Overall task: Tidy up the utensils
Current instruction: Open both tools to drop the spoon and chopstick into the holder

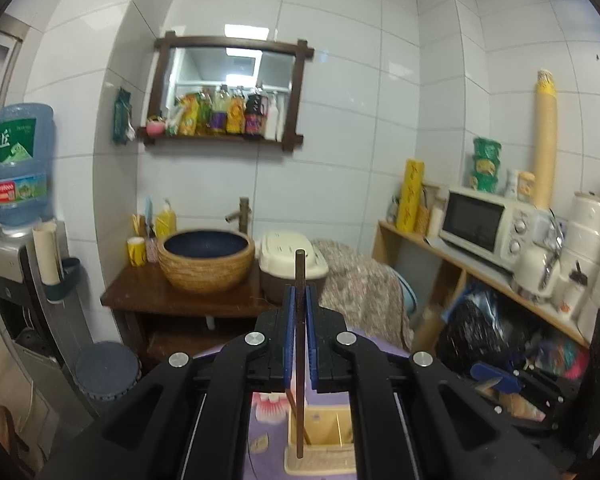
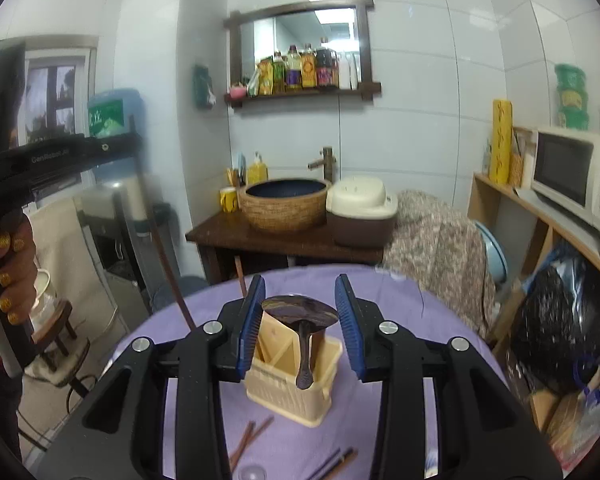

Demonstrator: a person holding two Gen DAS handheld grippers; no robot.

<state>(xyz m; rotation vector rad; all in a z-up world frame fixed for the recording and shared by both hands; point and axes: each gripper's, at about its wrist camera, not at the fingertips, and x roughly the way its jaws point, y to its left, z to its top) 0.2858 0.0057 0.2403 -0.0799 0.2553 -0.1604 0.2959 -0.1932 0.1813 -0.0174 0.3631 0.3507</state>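
Observation:
My left gripper (image 1: 300, 294) is shut on a brown chopstick (image 1: 299, 360) that hangs upright above the cream utensil holder (image 1: 324, 432). In the right wrist view, that chopstick (image 2: 168, 268) dangles left of the table from the left gripper (image 2: 134, 140), which a hand holds. My right gripper (image 2: 302, 320) is shut on the bowl of a metal spoon (image 2: 300, 310). The spoon's handle points down over the utensil holder (image 2: 292, 384), which stands on the purple tablecloth (image 2: 380, 288). Another chopstick (image 2: 241, 276) leans up out of the holder behind my left finger.
Loose chopsticks (image 2: 252, 436) and a second pair (image 2: 336, 460) lie on the cloth in front of the holder. Beyond the table stand a basin (image 2: 284, 204), a rice cooker (image 2: 360, 216) and a shelf with a microwave (image 2: 572, 176). A water dispenser (image 1: 20, 184) stands at the left.

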